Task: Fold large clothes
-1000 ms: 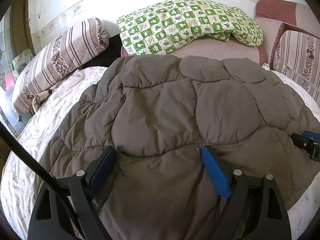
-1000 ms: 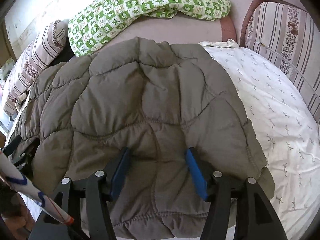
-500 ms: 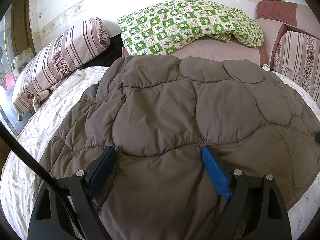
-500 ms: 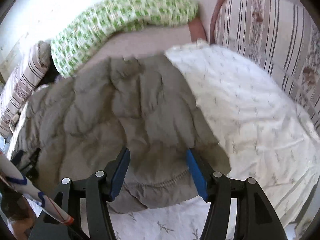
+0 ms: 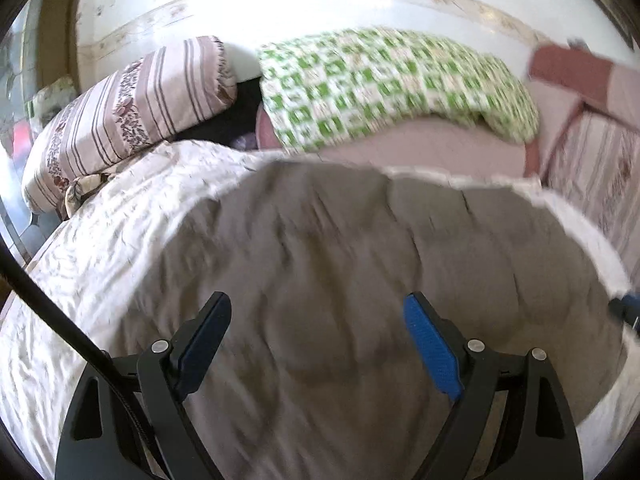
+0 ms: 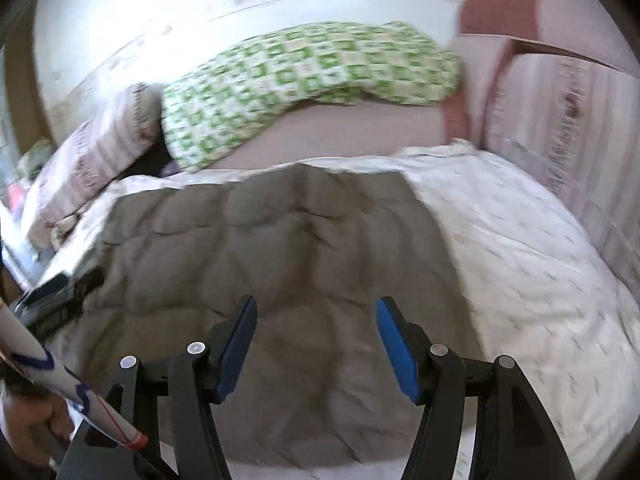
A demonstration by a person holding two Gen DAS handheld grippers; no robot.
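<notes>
A large brown quilted garment lies spread on a bed with a white patterned sheet. It also shows in the right wrist view. My left gripper is open and empty, its blue pads just above the garment's near part. My right gripper is open and empty over the garment's near edge. The left gripper's tip shows at the left edge of the right wrist view, the right gripper's tip at the right edge of the left wrist view. Both views are blurred.
A green checked blanket lies on a pink bench at the back. A striped bolster pillow lies at the back left. A striped padded chair stands at the right. White sheet is bare right of the garment.
Both grippers have pulled back and risen, so more sheet shows around the garment. The right view has swung back left over the garment. Both grippers stay open.
</notes>
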